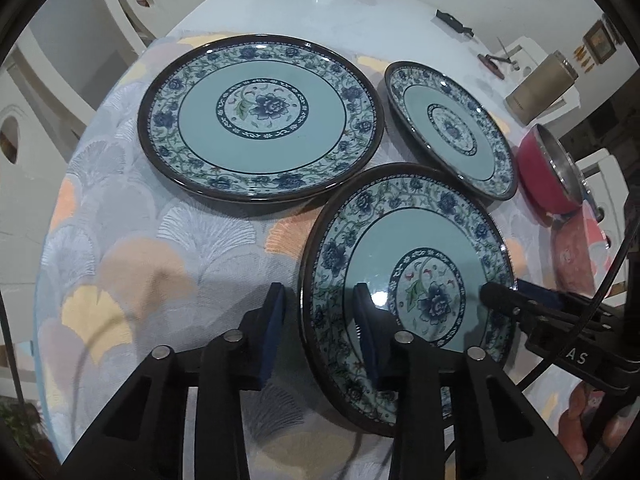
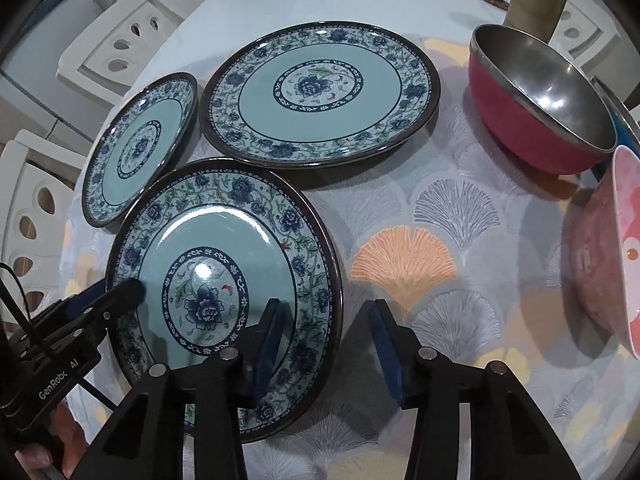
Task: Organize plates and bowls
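Note:
Three blue floral plates lie on the patterned cloth. The large plate (image 1: 260, 116) (image 2: 320, 92) is at the back. A small plate (image 1: 452, 128) (image 2: 140, 148) lies beside it. The near plate (image 1: 408, 280) (image 2: 224, 276) is tilted, raised on one side. My left gripper (image 1: 320, 308) is open and straddles the near plate's rim, one finger over the plate, one outside. My right gripper (image 2: 324, 320) is open and straddles the opposite rim the same way. Each gripper shows in the other's view, the right (image 1: 520, 300) and the left (image 2: 100, 300).
A red bowl with a steel inside (image 2: 544, 100) (image 1: 548, 172) stands at the right, with a pink patterned bowl (image 2: 612, 256) nearer. A tall beige canister (image 1: 540, 88) and small tools lie farther back on the white table (image 1: 340, 4). White chairs (image 2: 116, 44) stand around the table.

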### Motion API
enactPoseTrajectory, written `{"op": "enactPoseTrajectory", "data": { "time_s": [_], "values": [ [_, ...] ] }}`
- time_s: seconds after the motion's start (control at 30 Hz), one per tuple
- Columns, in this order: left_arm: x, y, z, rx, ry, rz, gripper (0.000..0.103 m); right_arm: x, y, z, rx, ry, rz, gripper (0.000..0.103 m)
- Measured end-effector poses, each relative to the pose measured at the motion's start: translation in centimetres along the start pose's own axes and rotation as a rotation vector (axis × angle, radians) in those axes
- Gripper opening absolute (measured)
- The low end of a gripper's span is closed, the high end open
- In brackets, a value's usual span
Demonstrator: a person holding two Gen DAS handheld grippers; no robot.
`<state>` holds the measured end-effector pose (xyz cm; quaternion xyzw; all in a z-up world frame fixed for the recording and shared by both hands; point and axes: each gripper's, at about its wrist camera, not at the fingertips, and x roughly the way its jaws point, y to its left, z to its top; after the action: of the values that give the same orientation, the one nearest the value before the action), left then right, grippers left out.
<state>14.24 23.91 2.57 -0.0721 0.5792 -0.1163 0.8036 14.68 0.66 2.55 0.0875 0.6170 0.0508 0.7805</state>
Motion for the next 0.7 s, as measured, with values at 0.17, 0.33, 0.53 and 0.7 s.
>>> {"op": "enactPoseTrajectory", "data": {
  "time_s": [0.17,0.33,0.53,0.7],
  "values": [
    [0.1,0.3,0.0,-0.024,-0.005,-0.045,0.022,-0.1,0.1,0.0,-0.010,-0.009,0.021,0.037],
    [-0.1,0.8,-0.3,-0.042,-0.019,-0.078,0.019,-0.2,0.9,-0.4,-0.067,-0.029,0.023,0.031],
    [-2.6,0.8,-1.2,-0.039,-0.052,-0.089,0.019,-1.5,1.4,-1.3,-0.084,-0.026,0.024,0.031],
    [-6.5,1.4,-3.0,-0.048,-0.108,-0.079,0.019,-5.3,3.7,-3.4,-0.144,-0.083,0.011,0.031]
  ]
}}
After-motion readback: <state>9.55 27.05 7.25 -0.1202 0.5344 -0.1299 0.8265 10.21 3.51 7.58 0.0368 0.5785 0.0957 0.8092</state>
